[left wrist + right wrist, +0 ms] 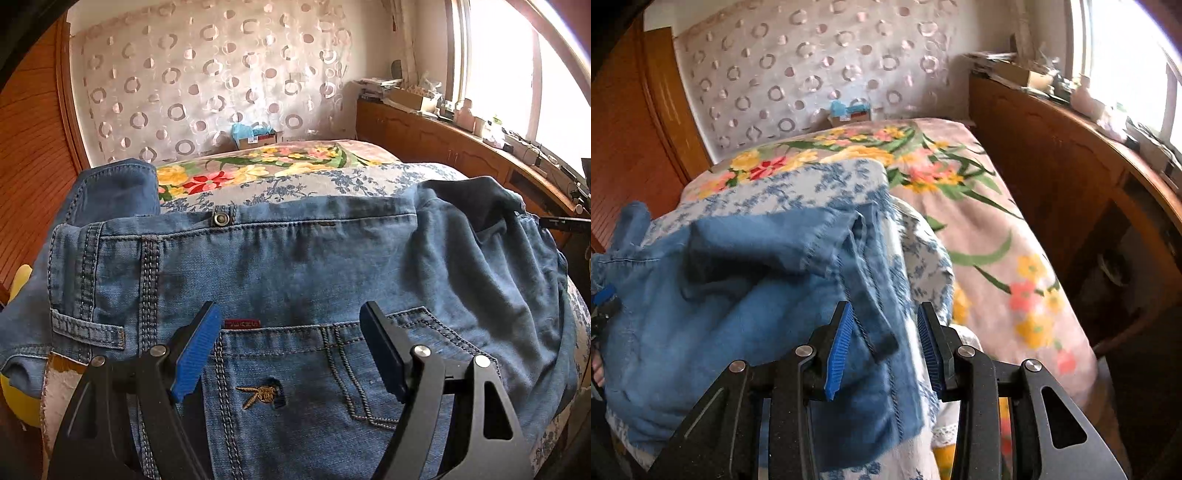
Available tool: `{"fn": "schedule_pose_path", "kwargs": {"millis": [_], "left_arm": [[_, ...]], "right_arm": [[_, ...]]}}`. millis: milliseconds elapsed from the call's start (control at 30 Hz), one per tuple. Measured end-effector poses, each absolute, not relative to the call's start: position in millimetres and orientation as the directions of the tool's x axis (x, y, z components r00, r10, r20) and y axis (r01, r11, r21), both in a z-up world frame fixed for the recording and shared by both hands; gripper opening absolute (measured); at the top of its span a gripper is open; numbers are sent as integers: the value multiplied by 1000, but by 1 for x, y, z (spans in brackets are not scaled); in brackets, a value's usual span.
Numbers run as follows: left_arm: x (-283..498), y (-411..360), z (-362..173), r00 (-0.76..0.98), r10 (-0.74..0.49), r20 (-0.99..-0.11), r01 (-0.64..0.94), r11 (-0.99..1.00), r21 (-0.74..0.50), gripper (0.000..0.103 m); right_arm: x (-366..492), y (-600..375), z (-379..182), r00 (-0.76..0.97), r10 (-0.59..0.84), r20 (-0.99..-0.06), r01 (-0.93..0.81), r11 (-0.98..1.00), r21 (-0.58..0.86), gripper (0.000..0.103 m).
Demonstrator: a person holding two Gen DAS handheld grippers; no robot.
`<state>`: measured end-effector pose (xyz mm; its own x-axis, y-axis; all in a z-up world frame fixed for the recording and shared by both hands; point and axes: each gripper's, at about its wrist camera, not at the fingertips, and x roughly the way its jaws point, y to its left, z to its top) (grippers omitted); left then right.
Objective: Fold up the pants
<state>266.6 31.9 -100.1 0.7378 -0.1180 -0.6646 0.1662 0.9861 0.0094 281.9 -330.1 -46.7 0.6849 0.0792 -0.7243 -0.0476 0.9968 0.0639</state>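
1. The pants (280, 266) are soft, matt blue denim with raised stitching and a dull metal rivet (221, 220).
2. Each hand-held gripper, left (291, 354) and right (884, 347), is matt black with ribbed blue pads (839, 350) and shiny metal pins.
3. The cabinet (424, 136) is glossy wood.

Jeans (295, 266) cover most of near bed, bunched folds at R side (746, 280). Free room: flowered blanket (990, 229) beyond and to R of jeans, open surface. Obstacles: wooden cabinet (1052, 155) close along R bed edge, narrow gap betw them; cluttered top (491, 125) under window. Cardboard box (258, 138) at far bed end against curtain (207, 81). Wood panel (29, 147) hems in L side.
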Motion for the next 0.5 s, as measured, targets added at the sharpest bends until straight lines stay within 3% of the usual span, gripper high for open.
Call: {"fn": "schedule_pose_path", "kwargs": {"millis": [267, 300, 367, 500], "left_arm": [[268, 32, -101, 737, -114, -666, 163, 987, 11, 78], [268, 32, -101, 737, -114, -666, 162, 987, 10, 78], [268, 32, -103, 736, -111, -667, 160, 987, 12, 78], [268, 33, -104, 734, -109, -670, 159, 987, 13, 78]], "right_arm": [[277, -324, -40, 677, 111, -728, -91, 994, 66, 38], [279, -324, -42, 689, 101, -718, -90, 994, 54, 20], [273, -326, -34, 721, 110, -684, -101, 993, 54, 5], [251, -336, -14, 788, 141, -600, -118, 990, 78, 3]]}}
